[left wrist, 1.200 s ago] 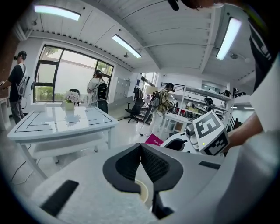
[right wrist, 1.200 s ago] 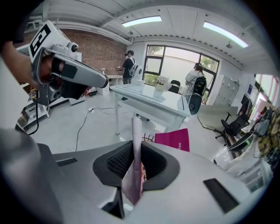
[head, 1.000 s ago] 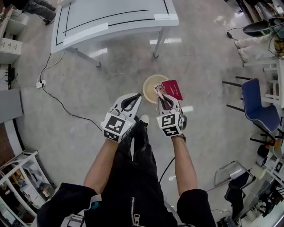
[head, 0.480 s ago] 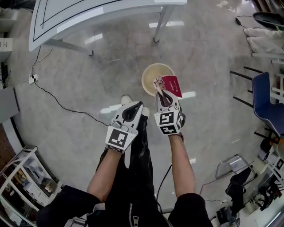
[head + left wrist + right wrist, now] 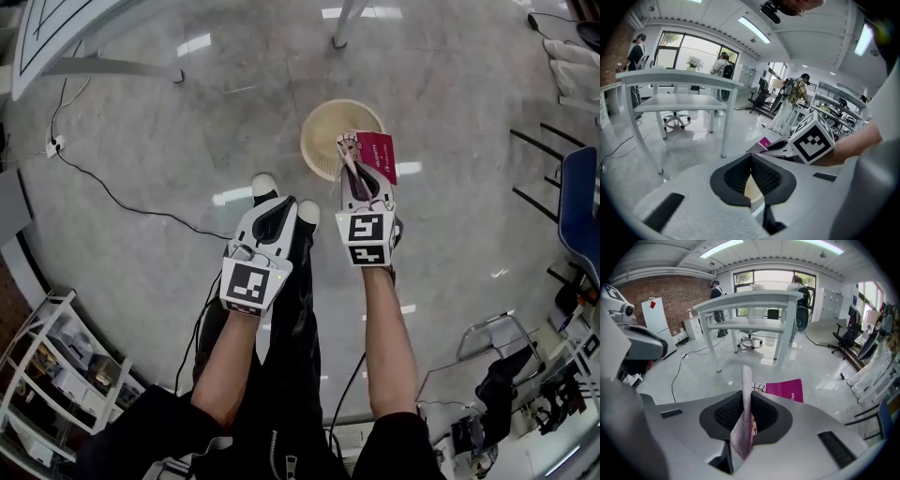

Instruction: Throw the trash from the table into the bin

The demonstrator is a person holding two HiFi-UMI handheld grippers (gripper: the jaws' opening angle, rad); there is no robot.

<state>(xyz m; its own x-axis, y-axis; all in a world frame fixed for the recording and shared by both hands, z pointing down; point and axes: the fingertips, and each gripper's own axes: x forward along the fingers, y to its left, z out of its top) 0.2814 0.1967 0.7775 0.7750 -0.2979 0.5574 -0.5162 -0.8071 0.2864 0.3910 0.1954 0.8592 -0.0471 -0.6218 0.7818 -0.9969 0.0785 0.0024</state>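
Head view looks steeply down on a person's two bare forearms, each hand carrying a gripper over a glossy grey floor. On the person's right, the right gripper has its fingers pinched narrow on a crumpled wrapper, white with a magenta panel; the wrapper sticks out past the fingertips and fans to their right. A round beige bin stands on the floor just beyond those fingertips, and the wrapper shows against its near right rim. Right gripper view confirms the grip: both dark ribbed pads press on the wrapper, a pale strip of it standing upright between them and the magenta part lying beyond the tips. Level with the right gripper and to its left, the left gripper points the same way. Left gripper view shows its fingers brought together at the tips with nothing between them. Two white-toed shoes sit just past the left fingertips. A white table stands far beyond both grippers at the upper left, and a black cable trails across the floor left of the left fingers.
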